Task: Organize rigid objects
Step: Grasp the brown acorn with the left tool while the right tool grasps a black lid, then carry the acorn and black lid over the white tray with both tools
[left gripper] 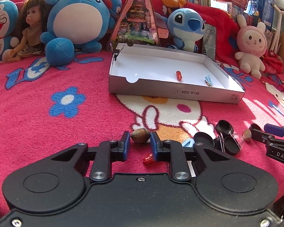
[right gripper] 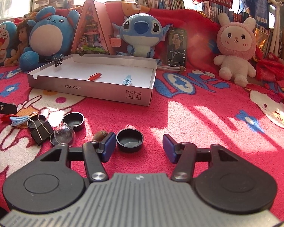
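Observation:
In the left wrist view my left gripper [left gripper: 140, 142] is shut on a brown acorn [left gripper: 140, 135] that rests on the red blanket. My right gripper [right gripper: 139, 146] stands open around a black round cap [right gripper: 129, 140]; the left pad is close to the cap and the right pad is well clear of it. A silver cardboard tray [right gripper: 104, 92] lies further back, holding a red cylinder [right gripper: 94, 76] and a blue hair clip [right gripper: 127, 79]. The same tray [left gripper: 179, 92] shows in the left wrist view. A binder clip [right gripper: 58, 61] sits on its rim.
Loose on the blanket lie another black cap [right gripper: 73, 121], a binder clip [right gripper: 39, 130], a clear dome [right gripper: 64, 134], a second acorn [right gripper: 100, 134], a blue clip [right gripper: 19, 120] and a red piece [left gripper: 148, 158]. Plush toys, a doll and a phone [right gripper: 176, 47] line the back.

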Demonstrator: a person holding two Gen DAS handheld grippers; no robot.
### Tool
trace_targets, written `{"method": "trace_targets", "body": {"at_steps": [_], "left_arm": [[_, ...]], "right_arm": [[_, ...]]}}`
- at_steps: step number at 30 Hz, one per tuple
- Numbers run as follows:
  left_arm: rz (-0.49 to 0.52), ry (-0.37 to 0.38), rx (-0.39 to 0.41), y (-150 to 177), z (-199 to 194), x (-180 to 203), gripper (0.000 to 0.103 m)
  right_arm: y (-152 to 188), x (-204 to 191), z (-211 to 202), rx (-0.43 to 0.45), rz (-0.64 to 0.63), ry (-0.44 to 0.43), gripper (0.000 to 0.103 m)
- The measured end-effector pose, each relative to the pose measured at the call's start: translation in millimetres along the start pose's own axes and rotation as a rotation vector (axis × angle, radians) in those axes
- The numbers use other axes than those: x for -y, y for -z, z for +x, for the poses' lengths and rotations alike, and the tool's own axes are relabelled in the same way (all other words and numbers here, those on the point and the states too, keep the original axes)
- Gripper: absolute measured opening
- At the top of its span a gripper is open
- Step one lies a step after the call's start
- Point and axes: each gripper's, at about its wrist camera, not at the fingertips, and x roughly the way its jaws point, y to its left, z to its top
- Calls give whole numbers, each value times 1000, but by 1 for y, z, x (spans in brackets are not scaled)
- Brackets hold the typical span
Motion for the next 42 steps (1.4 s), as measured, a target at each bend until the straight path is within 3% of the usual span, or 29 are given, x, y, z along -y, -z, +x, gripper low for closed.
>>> {"method": "trace_targets", "body": {"at_steps": [5, 24, 42], "left_arm": [[8, 12, 3, -1, 0, 2, 22], [28, 32, 21, -22, 1, 8, 22], [39, 79, 52, -61, 11, 21, 22]], "right_arm": [[0, -6, 0, -3, -19, -5, 38], [-19, 3, -1, 32, 45, 17, 37], [-54, 6, 10, 64, 102, -20, 37]]}}
